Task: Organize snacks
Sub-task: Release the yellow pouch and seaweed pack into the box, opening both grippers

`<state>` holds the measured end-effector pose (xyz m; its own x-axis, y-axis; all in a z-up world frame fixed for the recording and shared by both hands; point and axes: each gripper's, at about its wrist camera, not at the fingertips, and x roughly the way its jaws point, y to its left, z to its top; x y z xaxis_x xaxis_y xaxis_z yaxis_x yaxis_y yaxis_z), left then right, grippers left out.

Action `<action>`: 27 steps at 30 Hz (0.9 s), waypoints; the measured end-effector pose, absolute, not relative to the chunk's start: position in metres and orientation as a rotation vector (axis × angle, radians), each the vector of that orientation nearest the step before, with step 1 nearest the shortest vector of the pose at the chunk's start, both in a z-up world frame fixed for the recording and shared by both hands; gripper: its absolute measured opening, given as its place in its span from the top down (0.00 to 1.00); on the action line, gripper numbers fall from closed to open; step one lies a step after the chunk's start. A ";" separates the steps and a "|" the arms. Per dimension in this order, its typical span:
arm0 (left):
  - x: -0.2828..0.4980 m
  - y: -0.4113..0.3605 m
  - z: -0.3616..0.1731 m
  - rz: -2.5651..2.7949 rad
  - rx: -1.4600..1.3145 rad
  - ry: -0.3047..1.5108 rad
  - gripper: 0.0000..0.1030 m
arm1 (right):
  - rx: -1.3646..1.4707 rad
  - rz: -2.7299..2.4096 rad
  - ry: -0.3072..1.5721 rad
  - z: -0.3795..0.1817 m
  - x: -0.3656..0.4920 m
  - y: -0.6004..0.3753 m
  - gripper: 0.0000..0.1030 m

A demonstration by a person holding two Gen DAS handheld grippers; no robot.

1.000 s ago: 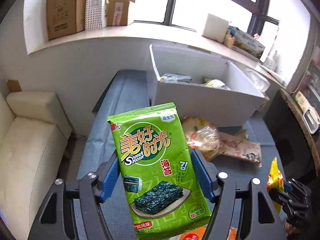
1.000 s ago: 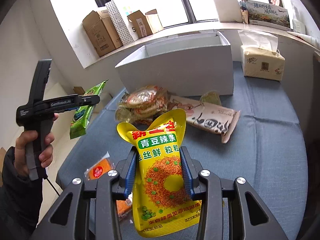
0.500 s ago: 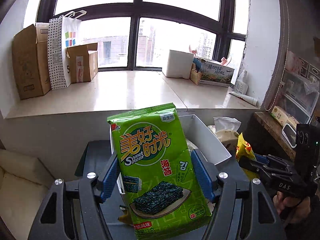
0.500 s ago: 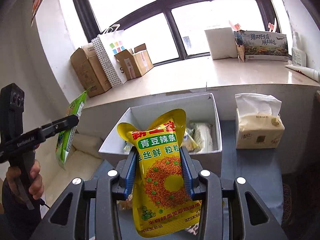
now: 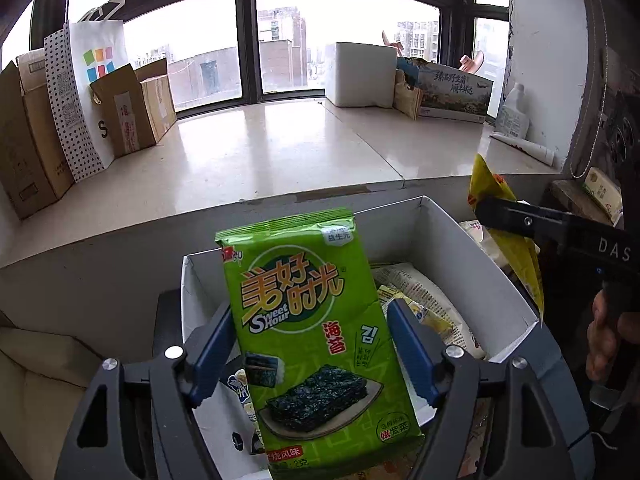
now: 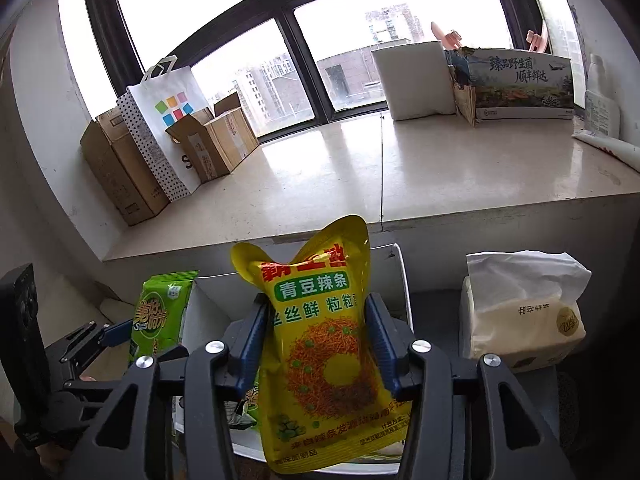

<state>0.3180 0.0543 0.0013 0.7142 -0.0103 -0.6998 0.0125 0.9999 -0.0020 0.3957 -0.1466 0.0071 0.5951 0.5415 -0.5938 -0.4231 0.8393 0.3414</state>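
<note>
1. Cardboard cartons: they stand on the windowsill, behind the white box and far to its left; one has its flaps open.
2. Dotted paper bag: upright among the cartons, behind the white box and to its left. It is white-fronted with coloured squares.
3. Left hand-held gripper: it is tilted down over the left half of the white box. Its jaws are opening and stand fairly wide, with the blue pads just off the packet's edges.
4. Green seaweed packet: upright between the left jaws, over the open top of the white box. It is marked "Sweet Hour".
5. White box: open-topped and rectangular, set below the windowsill's front edge.
6. Snack packs: pale and yellow wrappers lying inside the white box, towards its right end.
7. Right hand-held gripper: it is over the right half of the white box and points downward. Its jaws are opening to a middling width, and the pads stand narrowly clear of the pouch.
8. Yellow pouch: upright between the right jaws, above the white box, with a crumpled top and a green label band.
9. Tissue pack: just right of the white box and apart from it, with a tissue sticking up.
</note>
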 end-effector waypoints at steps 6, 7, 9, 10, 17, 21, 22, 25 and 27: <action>0.306 0.071 -0.004 0.002 -0.016 0.769 0.00 | 0.210 0.532 0.708 0.008 0.395 -0.155 0.00; 0.302 0.074 -0.004 -0.001 -0.026 0.762 0.00 | 0.214 0.536 0.713 0.006 0.394 -0.155 0.00; 0.297 0.077 -0.004 0.010 -0.031 0.758 0.00 | 0.208 0.542 0.741 0.001 0.393 -0.153 0.00; 0.295 0.079 -0.003 0.014 -0.032 0.758 0.00 | 0.200 0.543 0.757 -0.002 0.393 -0.151 0.00; 0.273 0.084 0.010 0.016 -0.060 0.729 0.00 | 0.203 0.573 0.768 -0.007 0.374 -0.152 0.00; 0.249 0.080 0.019 0.020 -0.031 0.716 0.00 | 0.157 0.596 0.758 0.000 0.354 -0.152 0.00; 0.241 0.078 0.021 0.018 -0.016 0.711 0.00 | 0.126 0.599 0.747 0.004 0.346 -0.152 0.00; 0.210 0.074 0.025 0.009 0.012 0.684 0.00 | 0.067 0.644 0.687 0.014 0.316 -0.154 0.00; 0.189 0.073 0.025 -0.012 0.002 0.673 0.00 | 0.036 0.683 0.667 0.016 0.295 -0.158 0.00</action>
